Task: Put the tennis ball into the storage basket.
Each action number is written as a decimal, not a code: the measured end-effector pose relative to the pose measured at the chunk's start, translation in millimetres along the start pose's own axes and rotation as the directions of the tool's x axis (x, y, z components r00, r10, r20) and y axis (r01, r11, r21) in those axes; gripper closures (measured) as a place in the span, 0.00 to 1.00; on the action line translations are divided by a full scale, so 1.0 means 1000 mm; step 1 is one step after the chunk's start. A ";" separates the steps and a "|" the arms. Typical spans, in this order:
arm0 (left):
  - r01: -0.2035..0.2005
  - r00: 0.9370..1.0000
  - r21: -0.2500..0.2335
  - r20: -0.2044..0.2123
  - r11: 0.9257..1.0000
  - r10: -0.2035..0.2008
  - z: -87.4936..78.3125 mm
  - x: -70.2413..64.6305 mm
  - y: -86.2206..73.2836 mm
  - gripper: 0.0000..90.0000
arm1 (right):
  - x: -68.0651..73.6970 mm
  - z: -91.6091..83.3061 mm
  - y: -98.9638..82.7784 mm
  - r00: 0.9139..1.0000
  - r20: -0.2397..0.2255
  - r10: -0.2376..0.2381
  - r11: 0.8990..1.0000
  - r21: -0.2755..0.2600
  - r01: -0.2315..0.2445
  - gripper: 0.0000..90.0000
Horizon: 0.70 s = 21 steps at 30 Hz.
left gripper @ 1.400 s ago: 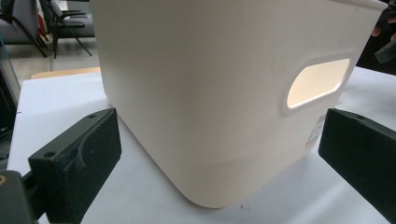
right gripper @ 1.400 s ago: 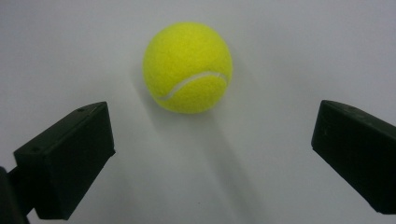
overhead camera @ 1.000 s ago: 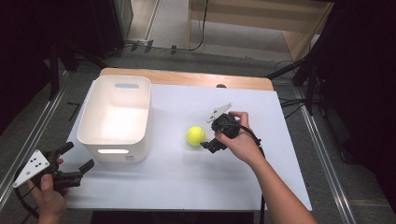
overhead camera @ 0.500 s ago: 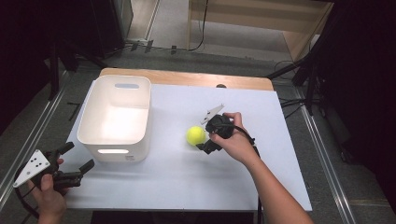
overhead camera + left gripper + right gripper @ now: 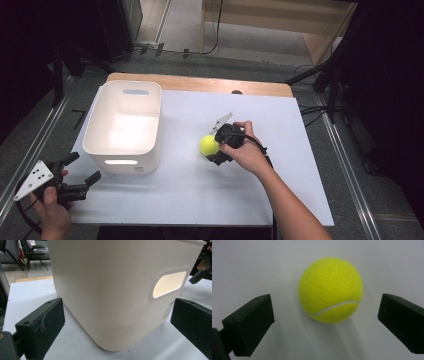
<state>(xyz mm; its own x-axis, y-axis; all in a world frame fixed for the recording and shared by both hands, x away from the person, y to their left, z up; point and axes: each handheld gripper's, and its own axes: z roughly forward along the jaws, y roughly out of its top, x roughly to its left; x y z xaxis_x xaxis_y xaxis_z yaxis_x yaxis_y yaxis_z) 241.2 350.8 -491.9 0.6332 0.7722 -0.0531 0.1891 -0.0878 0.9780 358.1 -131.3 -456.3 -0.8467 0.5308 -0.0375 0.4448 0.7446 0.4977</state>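
Right gripper [image 5: 214, 149] sits at the middle of the white table [image 5: 280, 190], pointed at the yellow tennis ball [image 5: 209, 144]. In the right gripper view the tennis ball [image 5: 330, 290] rests on the table surface between and just ahead of the two black jaws. The jaws have just been closing, yet clear gaps remain on both sides — the pads do not touch the ball, so nothing is gripped.

Left gripper [image 5: 82, 181] is held at the near left corner of the table, jaws spread apart and holding nothing. It faces the white bin [image 5: 120, 285] — the bin [image 5: 125, 125] stands left of the ball, apart from it.
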 end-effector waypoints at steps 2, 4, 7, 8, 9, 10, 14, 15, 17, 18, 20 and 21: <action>0.000 1.000 0.000 0.000 1.000 0.000 0.000 0.000 0.000 0.00 | 0.000 0.002 0.001 1.000 0.001 -0.006 1.000 0.006 0.006 0.06; 0.001 1.000 -0.001 0.001 1.000 -0.001 0.000 0.000 0.000 0.00 | 0.001 0.002 0.002 1.000 0.000 -0.002 1.000 0.012 0.002 0.06; 0.004 1.000 -0.001 0.001 1.000 -0.004 0.000 0.000 0.000 0.00 | 0.002 0.006 0.003 1.000 -0.006 -0.008 1.000 0.020 0.008 0.07; 0.002 1.000 -0.001 0.001 1.000 -0.002 0.000 0.000 0.000 0.00 | 0.002 0.006 0.004 1.000 -0.004 -0.003 1.000 0.027 0.003 0.07; 0.002 1.000 -0.001 0.001 1.000 -0.002 0.000 0.000 0.000 0.00 | 0.002 0.007 0.004 1.000 -0.009 -0.008 1.000 0.028 0.008 0.07; 0.002 1.000 -0.001 0.001 1.000 -0.002 0.000 0.000 0.000 0.00 | 0.002 0.008 0.004 1.000 -0.005 -0.001 0.999 0.033 0.001 0.08; 0.002 1.000 -0.001 0.000 1.000 -0.002 0.000 0.000 0.000 0.00 | 0.002 0.011 0.005 1.000 -0.002 -0.009 1.000 0.026 0.009 0.14; 0.001 1.000 -0.001 0.000 1.000 -0.001 0.000 0.000 0.000 0.00 | 0.002 0.011 0.006 1.000 0.001 -0.006 0.999 0.036 0.006 0.14; 0.002 1.000 -0.001 -0.001 1.000 -0.002 0.000 0.000 0.000 0.00 | 0.002 0.013 0.006 1.000 -0.001 -0.015 0.999 0.028 0.015 0.14; 0.002 1.000 -0.002 -0.001 1.000 -0.002 0.000 0.000 0.000 0.00 | 0.002 0.013 0.006 1.000 0.001 -0.010 1.000 0.029 0.010 0.15; 0.003 1.000 -0.001 0.001 1.000 -0.003 0.000 0.000 0.000 0.00 | 0.002 0.014 0.007 1.000 0.003 0.001 0.999 0.033 -0.001 0.15; 0.001 1.000 -0.001 0.001 1.000 -0.001 0.000 0.000 0.000 0.00 | 0.001 0.015 0.007 1.000 0.004 -0.010 1.000 0.025 0.010 0.15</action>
<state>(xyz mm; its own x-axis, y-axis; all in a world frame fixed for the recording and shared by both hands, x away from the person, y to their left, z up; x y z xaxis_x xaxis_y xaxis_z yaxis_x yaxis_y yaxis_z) 241.3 350.8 -491.9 0.6335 0.7718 -0.0546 0.1892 -0.0860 0.9782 364.5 -119.0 -465.5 -0.8500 0.5248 -0.0457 0.4435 0.7596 0.4757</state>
